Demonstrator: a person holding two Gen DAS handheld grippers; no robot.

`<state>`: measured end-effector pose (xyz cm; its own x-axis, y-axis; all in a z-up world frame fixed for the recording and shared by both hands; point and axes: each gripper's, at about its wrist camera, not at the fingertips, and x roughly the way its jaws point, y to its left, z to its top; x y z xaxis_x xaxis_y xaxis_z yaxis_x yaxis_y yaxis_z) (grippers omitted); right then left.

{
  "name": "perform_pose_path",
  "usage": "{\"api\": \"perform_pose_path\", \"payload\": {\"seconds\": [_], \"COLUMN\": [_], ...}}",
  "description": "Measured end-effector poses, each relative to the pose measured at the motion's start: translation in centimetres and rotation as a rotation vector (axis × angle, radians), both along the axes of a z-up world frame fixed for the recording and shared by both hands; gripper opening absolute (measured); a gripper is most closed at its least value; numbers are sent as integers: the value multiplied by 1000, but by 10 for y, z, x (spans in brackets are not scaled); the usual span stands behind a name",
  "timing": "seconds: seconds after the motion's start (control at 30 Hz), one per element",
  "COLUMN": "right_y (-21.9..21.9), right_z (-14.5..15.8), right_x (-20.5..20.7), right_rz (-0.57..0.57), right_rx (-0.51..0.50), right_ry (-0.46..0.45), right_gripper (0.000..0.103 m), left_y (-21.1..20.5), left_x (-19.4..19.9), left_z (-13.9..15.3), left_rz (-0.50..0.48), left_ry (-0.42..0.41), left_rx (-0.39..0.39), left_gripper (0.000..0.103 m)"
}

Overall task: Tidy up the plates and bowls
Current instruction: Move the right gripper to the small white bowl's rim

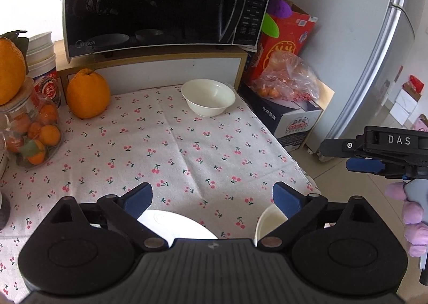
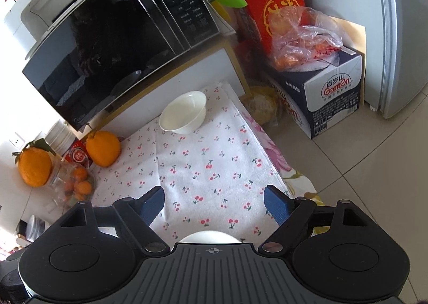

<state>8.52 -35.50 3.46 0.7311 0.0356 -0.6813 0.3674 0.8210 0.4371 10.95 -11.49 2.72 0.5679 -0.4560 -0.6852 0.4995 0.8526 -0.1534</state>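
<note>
Two hand-held grippers in play. Left hand-held gripper [image 1: 212,199] spread wide over the near edge of the table [image 1: 187,148], nothing between its blue pads. Right hand-held gripper [image 2: 214,203] likewise spread, empty, above the cherry-print cloth [image 2: 208,164]; also seen from the side at the right border of the left wrist view, gripped by a hand in a lilac glove [image 1: 412,221].

Three white dishes counted in the left wrist view. One bowl [image 1: 208,96] upright at the far right corner of the table, just in front of the shelf under the microwave [image 1: 160,1]. One plate [image 1: 176,223] at the near edge, its near part hidden behind the gripper body. One more white vessel [image 1: 267,223] to the right of the plate, only part of its rim showing behind the right finger; bowl or cup, cannot tell. In the right wrist view, far bowl [image 2: 184,112] whole, and just a sliver of a white rim [image 2: 210,237] above the gripper body; which dish, cannot tell.

Two large oranges [image 1: 88,94] at the far left, one on the cloth, the other on top of a clear jar [image 1: 32,132] of small oranges, cut off by the left border. One bag of small oranges [image 2: 302,36] on a carton [image 2: 329,95] right of the table. One fridge [image 1: 374,49] at far right, cut off.
</note>
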Motion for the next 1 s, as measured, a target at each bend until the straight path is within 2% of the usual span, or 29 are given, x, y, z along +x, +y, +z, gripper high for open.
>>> {"api": "perform_pose_path", "payload": {"seconds": [0.13, 0.37, 0.6, 0.73, 1.0], "right_y": [1, -5, -18, -27, -48], "right_z": [0, 3, -3, -13, -36], "right_x": [8, 28, 70, 98, 148], "right_rz": [-2, 16, 47, 53, 61], "right_rx": [-46, -111, -96, -119, -95], "right_ry": [-12, 22, 30, 26, -5], "right_gripper": [89, 91, 92, 92, 92], "left_y": [4, 1, -10, -18, -40], "left_x": [11, 39, 77, 102, 149], "left_z": [1, -2, -7, -9, -22], "left_rz": [53, 100, 140, 165, 179], "left_ry": [-8, -1, -19, -58, -125], "left_rx": [2, 7, 45, 73, 108], "left_gripper": [101, 102, 102, 102, 102]}}
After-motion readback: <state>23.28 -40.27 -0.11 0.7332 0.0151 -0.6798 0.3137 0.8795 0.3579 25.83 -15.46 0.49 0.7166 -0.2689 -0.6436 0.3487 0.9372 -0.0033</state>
